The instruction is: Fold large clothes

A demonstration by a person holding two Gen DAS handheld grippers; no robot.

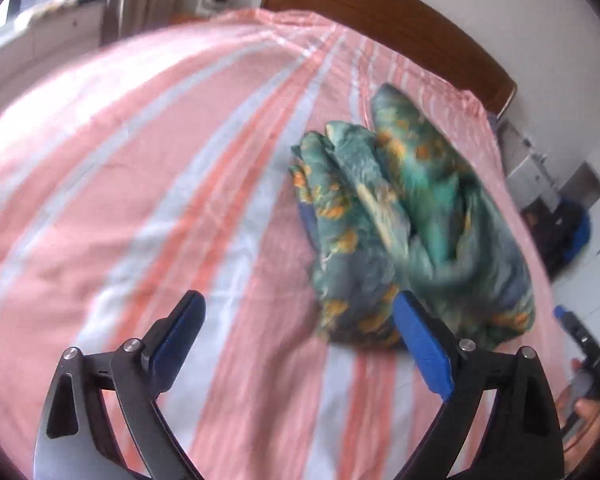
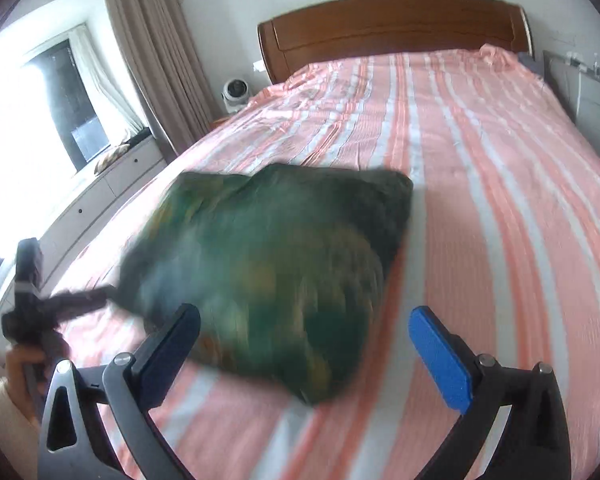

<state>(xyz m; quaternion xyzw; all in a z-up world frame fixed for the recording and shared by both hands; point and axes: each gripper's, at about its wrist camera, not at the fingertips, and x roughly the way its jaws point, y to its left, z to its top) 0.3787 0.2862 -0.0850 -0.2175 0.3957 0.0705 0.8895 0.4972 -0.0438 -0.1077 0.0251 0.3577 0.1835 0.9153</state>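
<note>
A folded green garment with orange flowers (image 1: pixel 404 236) lies in a thick bundle on the pink and white striped bed (image 1: pixel 140 168). My left gripper (image 1: pixel 300 312) is open and empty, just in front of the bundle's near edge; its right pad (image 1: pixel 422 354) is beside the cloth. In the right wrist view the same garment (image 2: pixel 276 276) is blurred and lies right ahead of my right gripper (image 2: pixel 304 328), which is open and empty. The left gripper (image 2: pixel 40 304) shows at the garment's left edge there.
A wooden headboard (image 2: pixel 392 28) stands at the far end of the bed (image 2: pixel 500 200). A window, curtain and white drawers (image 2: pixel 112 184) line the left side. A small white fan (image 2: pixel 236 94) sits by the headboard. A bedside cabinet (image 2: pixel 588 96) is at right.
</note>
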